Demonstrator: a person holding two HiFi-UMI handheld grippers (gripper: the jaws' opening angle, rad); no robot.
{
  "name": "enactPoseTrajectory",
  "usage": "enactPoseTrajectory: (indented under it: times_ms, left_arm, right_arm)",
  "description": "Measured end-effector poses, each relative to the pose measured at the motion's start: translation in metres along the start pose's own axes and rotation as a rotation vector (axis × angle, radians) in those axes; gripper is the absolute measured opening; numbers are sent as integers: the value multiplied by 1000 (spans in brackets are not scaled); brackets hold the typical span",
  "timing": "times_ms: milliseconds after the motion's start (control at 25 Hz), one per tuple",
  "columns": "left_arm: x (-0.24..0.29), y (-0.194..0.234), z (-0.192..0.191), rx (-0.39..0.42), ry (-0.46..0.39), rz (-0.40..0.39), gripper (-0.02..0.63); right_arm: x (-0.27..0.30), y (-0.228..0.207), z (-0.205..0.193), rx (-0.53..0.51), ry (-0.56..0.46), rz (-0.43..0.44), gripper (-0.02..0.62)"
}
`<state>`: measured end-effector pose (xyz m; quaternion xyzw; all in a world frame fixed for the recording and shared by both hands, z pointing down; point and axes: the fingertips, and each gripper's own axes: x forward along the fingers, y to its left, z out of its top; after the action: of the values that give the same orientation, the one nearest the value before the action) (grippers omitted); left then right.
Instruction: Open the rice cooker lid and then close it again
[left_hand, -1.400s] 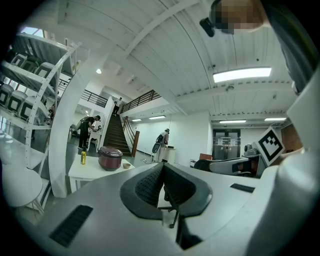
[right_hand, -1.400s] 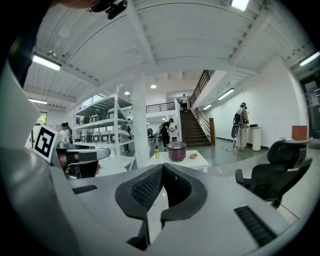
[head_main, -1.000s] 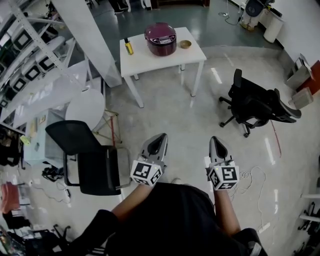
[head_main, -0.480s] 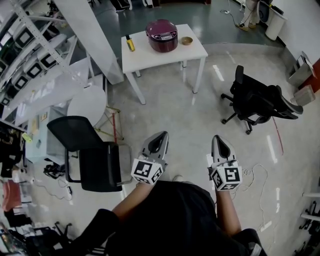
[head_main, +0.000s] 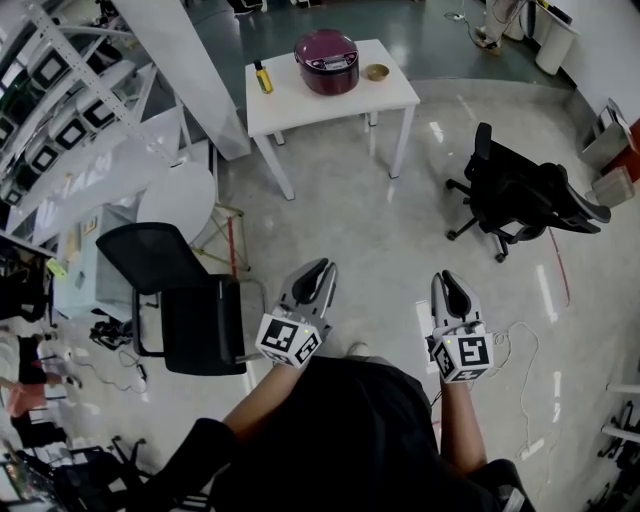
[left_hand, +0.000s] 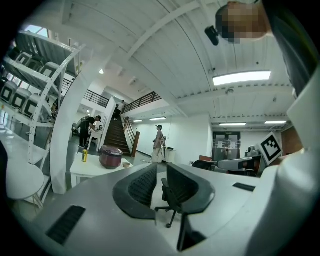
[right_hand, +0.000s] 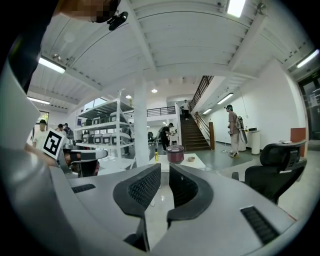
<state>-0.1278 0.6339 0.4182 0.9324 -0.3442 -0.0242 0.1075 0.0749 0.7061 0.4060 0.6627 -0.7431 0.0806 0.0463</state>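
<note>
The maroon rice cooker (head_main: 327, 61) stands with its lid down on a white table (head_main: 300, 105) far ahead across the floor. It also shows small in the left gripper view as the rice cooker (left_hand: 110, 156), and in the right gripper view as the rice cooker (right_hand: 175, 153). My left gripper (head_main: 322, 268) and right gripper (head_main: 445, 277) are held out level in front of the person's body, well short of the table. Both have just been opening: the jaws stand a narrow slit apart, with nothing between them in either the left gripper (left_hand: 161, 170) or the right gripper (right_hand: 165, 170).
A yellow bottle (head_main: 263, 77) and a small bowl (head_main: 377, 72) flank the cooker. A black office chair (head_main: 525, 195) stands at the right, and another black chair (head_main: 175, 300) at the left beside a round white table (head_main: 178, 205). A white pillar (head_main: 190, 70) and shelving line the left. A cable (head_main: 505, 340) lies on the floor.
The person has walked on across the floor with both grippers carried along. The chairs have slid lower in the head view. The right gripper has drifted slightly right.
</note>
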Motion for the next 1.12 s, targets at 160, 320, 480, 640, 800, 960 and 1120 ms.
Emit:
enactPoseTrajectory:
  times_ms: [160,320,480,640,800,960,1120]
  left_arm:
    - [-2,8,-6,-11,13,49,189]
    - [-7,14,-11,-2,29,78,246]
    - [-13,15,-15,12,45,90,255]
    - [-14,18,-21,11,59,108,258]
    - [-7,20,-29,6,80,107,258]
    - [12,27,-29,12,87,92,261]
    - [41,33,-31,18,80,61,261]
  right_arm:
    - [-5,-11,-9,15,33,-13,176]
    - [-7,-22,-21,56,77,-7,221]
    - [-9,-29,-27,69,86,-5,222]
    - [-6,-31,-32,78,96,11,221]
    - [3,-35,-35,90,95,15,221]
    - [19,-37,-37,101,101,20,221]
    - [35,-45,-38,100,106,15,221]
